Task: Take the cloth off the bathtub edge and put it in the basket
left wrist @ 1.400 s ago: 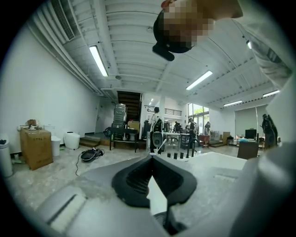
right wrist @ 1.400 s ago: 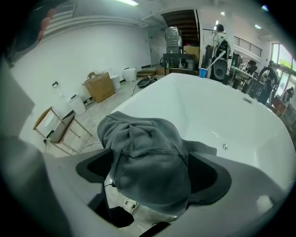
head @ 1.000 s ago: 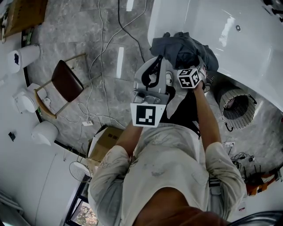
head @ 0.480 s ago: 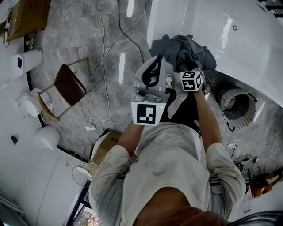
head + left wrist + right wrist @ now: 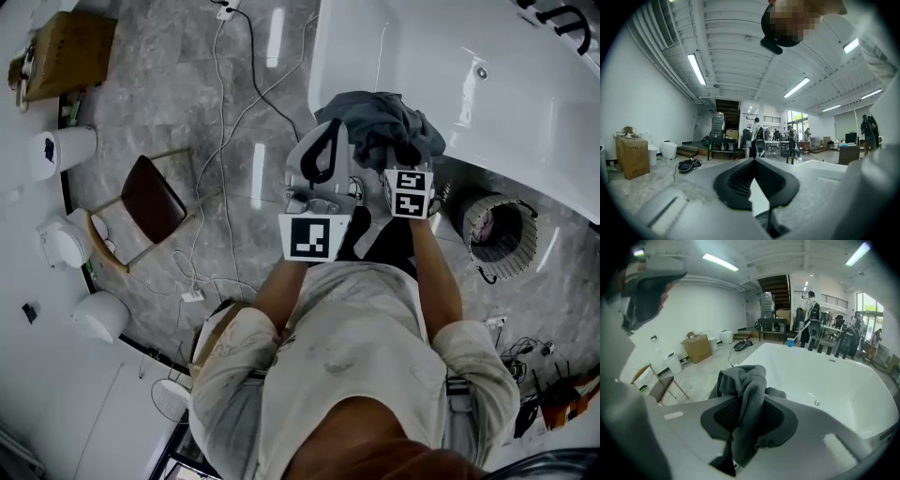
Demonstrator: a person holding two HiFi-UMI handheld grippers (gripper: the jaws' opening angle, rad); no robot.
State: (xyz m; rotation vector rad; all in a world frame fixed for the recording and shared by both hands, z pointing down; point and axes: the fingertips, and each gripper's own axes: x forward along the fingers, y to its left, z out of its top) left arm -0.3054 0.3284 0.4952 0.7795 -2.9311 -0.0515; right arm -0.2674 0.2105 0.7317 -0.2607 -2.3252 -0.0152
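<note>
A dark grey cloth (image 5: 375, 127) lies bunched over the edge of the white bathtub (image 5: 506, 103). My right gripper (image 5: 405, 155) is at its near side. In the right gripper view a fold of the cloth (image 5: 745, 385) hangs between the two dark pads, which press on it as the jaws are closing; right gripper (image 5: 749, 401). My left gripper (image 5: 330, 127) is held beside the cloth, off the tub, pointing up and away. Its jaws meet at the tips with nothing between them; left gripper (image 5: 753, 160). A round wicker basket (image 5: 502, 234) stands on the floor to the right, beside the tub.
A wooden chair (image 5: 150, 197) stands on the grey floor to the left. Cables (image 5: 225, 112) run across the floor. White bins (image 5: 61, 150) and a cardboard box (image 5: 66, 42) line the left wall. Another box (image 5: 220, 328) sits near the person's left elbow.
The head view has drifted, so tub and cloth sit lower in the picture. The right gripper stays at the cloth's near side. The left gripper keeps its place.
</note>
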